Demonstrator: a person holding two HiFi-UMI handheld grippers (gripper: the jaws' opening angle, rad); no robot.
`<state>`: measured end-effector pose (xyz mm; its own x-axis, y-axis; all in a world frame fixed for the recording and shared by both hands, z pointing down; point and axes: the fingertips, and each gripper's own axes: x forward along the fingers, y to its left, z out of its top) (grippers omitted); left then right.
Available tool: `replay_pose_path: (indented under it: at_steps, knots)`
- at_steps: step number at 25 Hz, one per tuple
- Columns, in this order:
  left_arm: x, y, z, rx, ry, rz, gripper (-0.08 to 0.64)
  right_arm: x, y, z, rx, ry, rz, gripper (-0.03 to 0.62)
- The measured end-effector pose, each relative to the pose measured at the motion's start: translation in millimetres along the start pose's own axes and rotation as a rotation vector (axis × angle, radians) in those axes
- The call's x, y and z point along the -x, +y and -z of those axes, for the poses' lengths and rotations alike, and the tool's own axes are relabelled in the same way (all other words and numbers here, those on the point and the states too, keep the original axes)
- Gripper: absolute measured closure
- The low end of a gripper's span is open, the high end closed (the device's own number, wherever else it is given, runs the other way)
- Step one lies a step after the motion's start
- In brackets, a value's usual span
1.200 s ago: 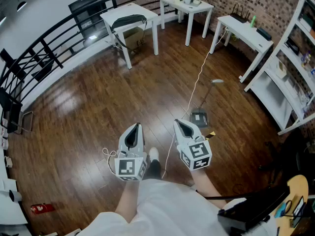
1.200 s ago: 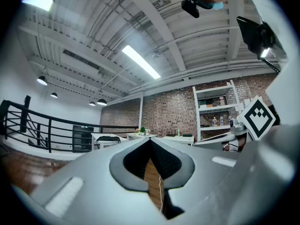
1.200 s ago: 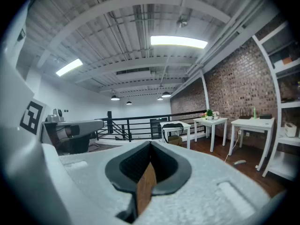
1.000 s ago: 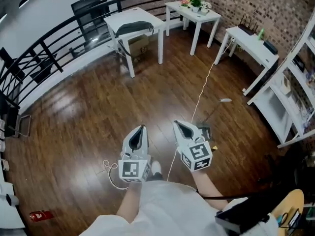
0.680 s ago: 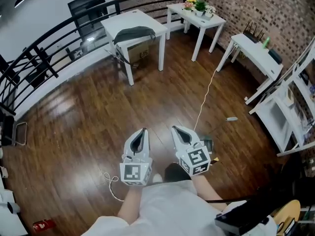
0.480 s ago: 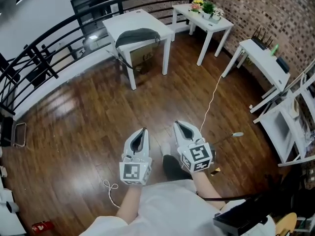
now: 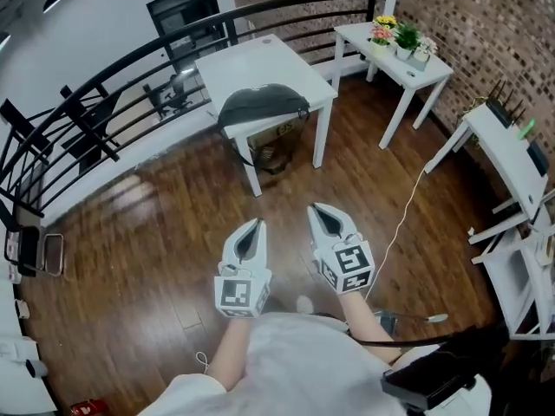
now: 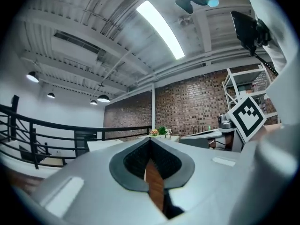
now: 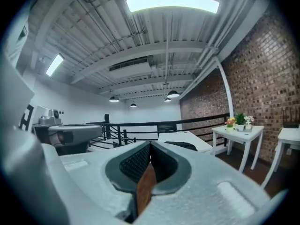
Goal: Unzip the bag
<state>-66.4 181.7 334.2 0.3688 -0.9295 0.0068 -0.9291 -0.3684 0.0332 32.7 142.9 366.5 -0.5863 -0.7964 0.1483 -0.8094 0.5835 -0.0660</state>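
Note:
A dark grey bag point(image 7: 262, 107) lies on the near edge of a white table point(image 7: 251, 63), well ahead of both grippers; it also shows as a dark shape point(image 9: 182, 146) on the table in the right gripper view. My left gripper point(image 7: 256, 224) and right gripper point(image 7: 317, 209) hang side by side above the wooden floor, a good distance short of the table. Both are shut with nothing between the jaws. The left gripper view shows closed jaws point(image 8: 150, 142) and the room beyond.
A black railing point(image 7: 130, 68) curves behind the table. A second white table with potted plants point(image 7: 401, 37) stands at the right by the brick wall. A white cable point(image 7: 401, 224) runs across the floor at the right, beside white shelving point(image 7: 520, 258).
The view has advanced toward the white table with the bag, which now sits closer and more central. Both grippers stay shut and side by side.

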Motion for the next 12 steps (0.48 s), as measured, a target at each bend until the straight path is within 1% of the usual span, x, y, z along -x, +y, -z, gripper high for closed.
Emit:
replay_pose_path:
  at_steps: [2,4,7,10,12]
  knots:
    - [-30,14,17,0.007,0.015,-0.006,0.545,-30,-11,14,0.005,0.029,-0.029,0.6]
    - [-59,32,39,0.013,0.028,-0.002,0.545,-57,-24,38,-0.005,0.066,-0.031,0.6]
    - [-113,71,62,0.041,0.038,0.03,0.543,-113,-48,62,-0.016,0.117,0.001,0.6]
    - [-172,115,76,0.058,0.061,0.063,0.545,-176,-77,66,-0.026,0.147,0.038,0.6]
    - [-208,138,82,0.066,0.087,0.1,0.545,-211,-103,63,-0.048,0.158,0.092,0.6]
